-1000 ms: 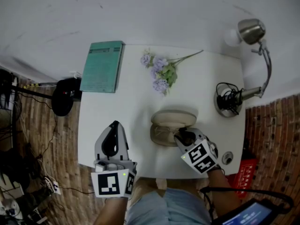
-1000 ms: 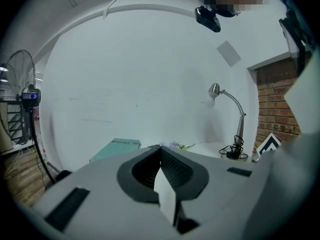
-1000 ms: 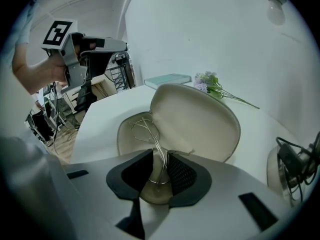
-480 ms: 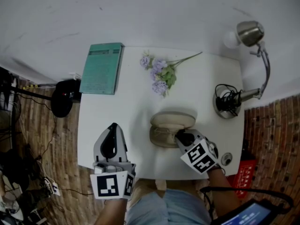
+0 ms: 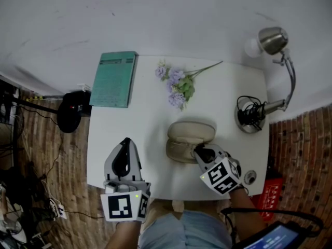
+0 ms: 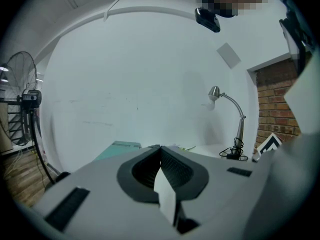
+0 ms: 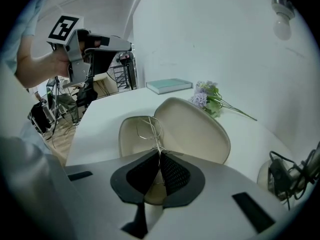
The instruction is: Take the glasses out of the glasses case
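glasses case (image 5: 190, 138): beige, lid open and tipped back, near the front edge of the desk (image 5: 140, 119), right of centre.
glasses (image 7: 150, 129): thin wire frame, one lens ring standing up out of the case's lower half.
right gripper (image 7: 160, 153): tips at the open case; jaws just been closing, now nearly together, pinching the glasses' wire.
left gripper (image 5: 126, 140): over the front left corner, jaws together, nothing between, well apart from the case.
book (image 5: 114, 79): green, back left corner.
flowers (image 5: 176, 84): lilac, near the back edge.
lamp (image 5: 251, 119): right edge.
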